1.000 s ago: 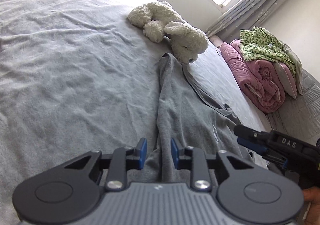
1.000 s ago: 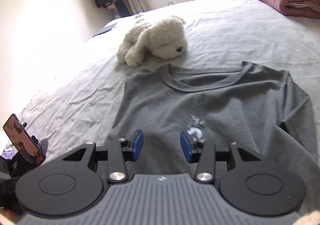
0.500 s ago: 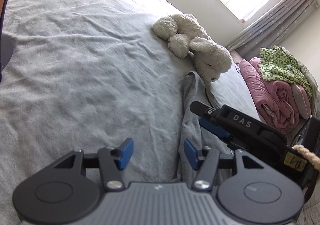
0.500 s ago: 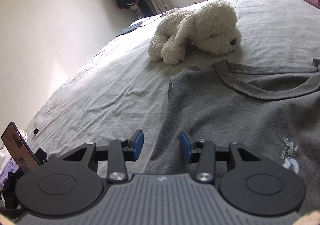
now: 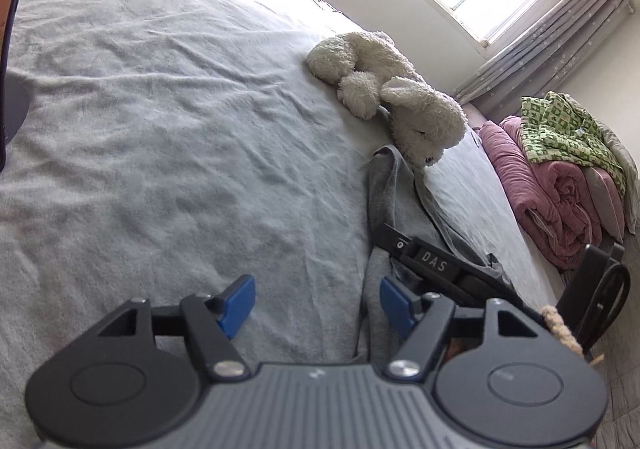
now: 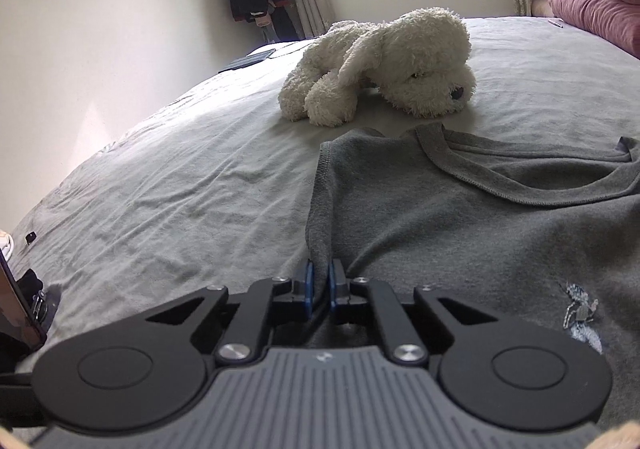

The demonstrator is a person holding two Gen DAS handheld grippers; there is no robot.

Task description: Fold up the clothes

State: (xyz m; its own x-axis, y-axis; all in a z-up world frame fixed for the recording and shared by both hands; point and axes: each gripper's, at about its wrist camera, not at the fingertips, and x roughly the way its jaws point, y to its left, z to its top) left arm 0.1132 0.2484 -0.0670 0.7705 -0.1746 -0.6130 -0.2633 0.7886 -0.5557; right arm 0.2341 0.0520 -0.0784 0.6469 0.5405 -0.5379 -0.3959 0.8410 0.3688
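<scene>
The dark-grey cotton T-shirt (image 6: 480, 217) lies on the pale-grey bedsheet (image 6: 180, 189) — right gripper (image 6: 319, 291) pinched on its side edge, left gripper (image 5: 316, 303) gaping beside. Likely gripping for a fold — left needs cloth too.

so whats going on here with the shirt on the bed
A person with a gripper in each hand is folding a grey t-shirt laid flat on the bed. The right gripper is shut on the shirt's side edge. The left gripper is open beside that edge, holding nothing. A white plush dog lies just past the collar.
</scene>
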